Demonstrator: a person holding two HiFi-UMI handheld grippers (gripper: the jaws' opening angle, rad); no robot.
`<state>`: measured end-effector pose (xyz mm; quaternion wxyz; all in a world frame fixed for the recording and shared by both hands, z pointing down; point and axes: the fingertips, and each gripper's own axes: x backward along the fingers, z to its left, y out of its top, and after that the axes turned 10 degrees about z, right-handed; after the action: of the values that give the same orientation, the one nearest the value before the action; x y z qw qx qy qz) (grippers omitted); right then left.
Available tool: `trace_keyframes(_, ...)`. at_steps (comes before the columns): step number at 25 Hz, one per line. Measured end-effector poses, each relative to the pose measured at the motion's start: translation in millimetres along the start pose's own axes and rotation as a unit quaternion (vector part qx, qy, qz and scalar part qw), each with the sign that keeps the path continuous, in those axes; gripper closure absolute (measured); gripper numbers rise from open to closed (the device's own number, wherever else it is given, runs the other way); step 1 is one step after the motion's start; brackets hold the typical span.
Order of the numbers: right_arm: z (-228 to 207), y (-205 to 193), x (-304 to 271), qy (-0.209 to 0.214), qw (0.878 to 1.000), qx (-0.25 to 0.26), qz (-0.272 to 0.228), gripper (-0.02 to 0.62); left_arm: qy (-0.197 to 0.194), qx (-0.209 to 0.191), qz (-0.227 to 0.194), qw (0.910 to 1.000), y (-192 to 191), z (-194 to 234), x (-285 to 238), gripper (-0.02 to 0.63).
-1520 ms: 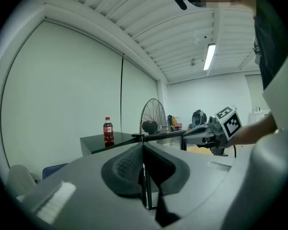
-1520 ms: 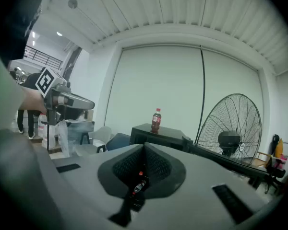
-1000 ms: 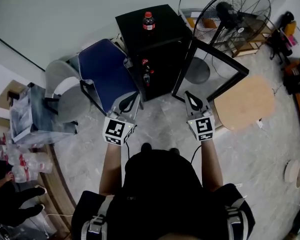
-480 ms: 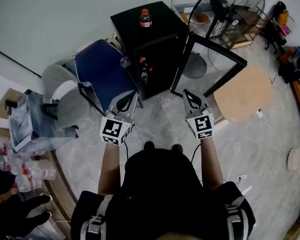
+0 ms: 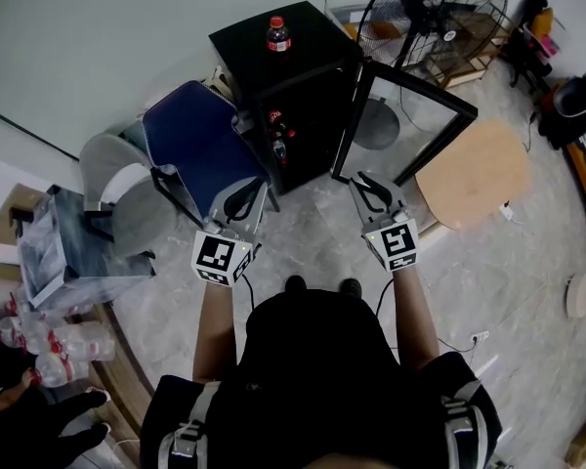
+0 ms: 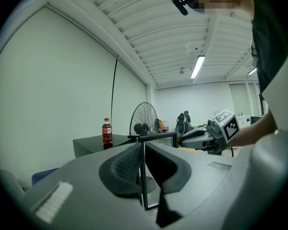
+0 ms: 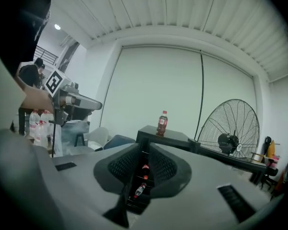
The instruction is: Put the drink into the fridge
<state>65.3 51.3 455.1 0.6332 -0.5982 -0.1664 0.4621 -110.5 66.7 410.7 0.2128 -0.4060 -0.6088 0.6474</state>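
Two units, left gripper [image 5: 246, 195] and right gripper [image 5: 369, 189], have just been opening slightly, with nothing between the jaws. We judge this the approach step: the bottle [image 5: 276, 35] stands atop the fridge [image 5: 308, 81], door [image 5: 348, 130] open. Next, we must widen one gripper around the bottle.

Right tool [image 7: 144, 150]: its jaws, just opening and empty, hide the fridge [image 7: 168, 137] interior ahead except a slit. Two bottles [image 7: 145, 170] show there, labels illegible. Left tool [image 6: 143, 150]: its jaws, likewise just opening and empty, mask the lower fridge body beyond them.
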Motion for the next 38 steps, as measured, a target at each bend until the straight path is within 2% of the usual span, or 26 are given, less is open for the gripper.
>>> trace_keyframes(15,12,3,0,-0.008,0.999,-0.032,-0.012,0.282,-0.027,-0.006,0.004,0.9996,-8,1,12,0.420)
trace_keyframes(24,27,2,0,-0.031,0.999,-0.030,-0.006,0.270,-0.048,-0.010,0.007,0.9988,-14,9,20,0.393)
trace_keyframes(31,30,-4,-3,-0.029,0.999,-0.028,0.016,0.270,-0.054,-0.007,0.008,0.9985,-15,13,19,0.390)
trace_keyframes(38,19,6,-18,-0.016,1.000,-0.014,0.000,0.267,-0.049,0.000,0.007,0.9988,-13,17,7,0.390)
